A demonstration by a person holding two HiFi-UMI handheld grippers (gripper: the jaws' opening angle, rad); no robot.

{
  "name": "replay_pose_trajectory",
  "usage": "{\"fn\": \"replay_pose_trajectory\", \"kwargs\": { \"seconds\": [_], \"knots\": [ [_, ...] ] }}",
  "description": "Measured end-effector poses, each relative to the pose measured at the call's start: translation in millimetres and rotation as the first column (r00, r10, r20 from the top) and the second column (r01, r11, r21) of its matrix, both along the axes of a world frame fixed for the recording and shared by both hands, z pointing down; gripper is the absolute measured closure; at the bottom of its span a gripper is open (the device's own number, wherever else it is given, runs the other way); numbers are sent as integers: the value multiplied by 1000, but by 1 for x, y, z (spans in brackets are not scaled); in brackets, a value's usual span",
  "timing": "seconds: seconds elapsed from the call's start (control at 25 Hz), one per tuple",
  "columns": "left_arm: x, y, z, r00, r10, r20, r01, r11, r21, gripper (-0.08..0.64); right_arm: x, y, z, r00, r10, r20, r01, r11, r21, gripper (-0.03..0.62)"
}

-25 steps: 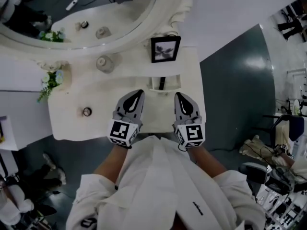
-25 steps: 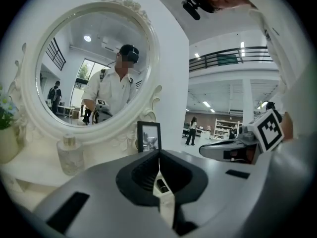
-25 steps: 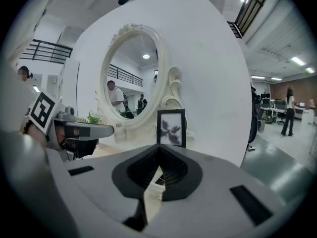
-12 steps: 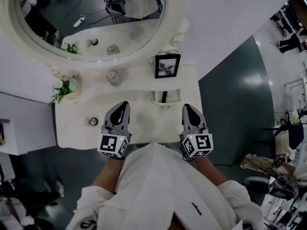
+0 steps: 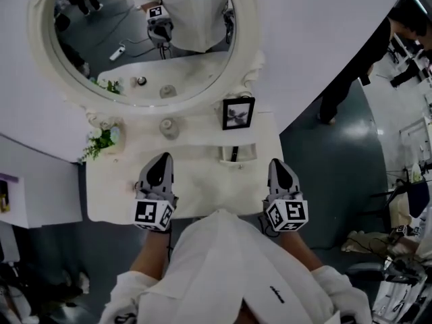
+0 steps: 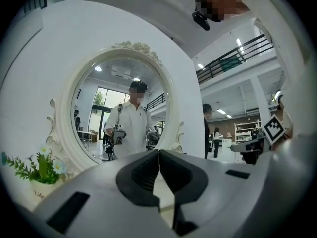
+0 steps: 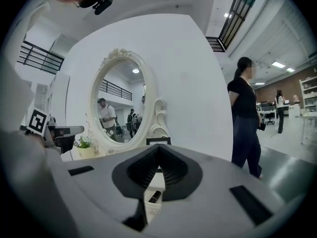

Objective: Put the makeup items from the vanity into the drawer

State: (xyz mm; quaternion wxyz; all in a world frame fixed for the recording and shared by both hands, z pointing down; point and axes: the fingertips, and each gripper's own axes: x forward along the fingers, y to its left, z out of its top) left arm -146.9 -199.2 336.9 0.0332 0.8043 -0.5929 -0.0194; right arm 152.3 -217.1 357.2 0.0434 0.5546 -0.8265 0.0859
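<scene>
The white vanity top point(image 5: 202, 181) carries a small open tray point(image 5: 247, 154) with a dark lipstick-like tube point(image 5: 234, 154) in it. The same tube point(image 7: 155, 196) shows through the gap below my right jaws. A round lidded jar point(image 5: 169, 127) stands near the mirror. My left gripper point(image 5: 163, 158) hovers over the left front of the top, shut and empty point(image 6: 158, 153). My right gripper point(image 5: 277, 163) is over the right front corner, shut and empty point(image 7: 158, 148), right of the tray. No drawer shows.
A large oval mirror point(image 5: 145, 39) rises behind the top. A black picture frame point(image 5: 238, 112) stands at the back right and a small flower pot point(image 5: 101, 140) at the back left. A person in black point(image 5: 351, 66) stands on the grey floor to the right.
Both grippers have spread apart and drawn back toward the front edge. The view has tilted up, showing more mirror. The small ring-shaped item at the left is now hidden.
</scene>
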Motion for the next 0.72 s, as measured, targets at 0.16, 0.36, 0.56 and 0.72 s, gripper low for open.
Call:
{"fn": "replay_pose_trajectory", "kwargs": {
  "seconds": [0.16,0.36,0.56,0.72],
  "knots": [
    [-7,3,-2,1000,-11,4,11,1000,3,532,6,2,-6,1000,14,-2,-13,1000,18,575],
    [-8,6,-1,1000,-14,8,13,1000,4,532,13,6,-5,1000,27,0,-27,1000,16,575],
    [-6,8,3,1000,-6,9,6,1000,-4,532,16,12,-1,999,43,-1,-43,999,9,575],
    [-3,8,6,1000,-1,8,1,1000,-10,532,18,16,1,999,51,-4,-51,999,10,575]
  ]
}}
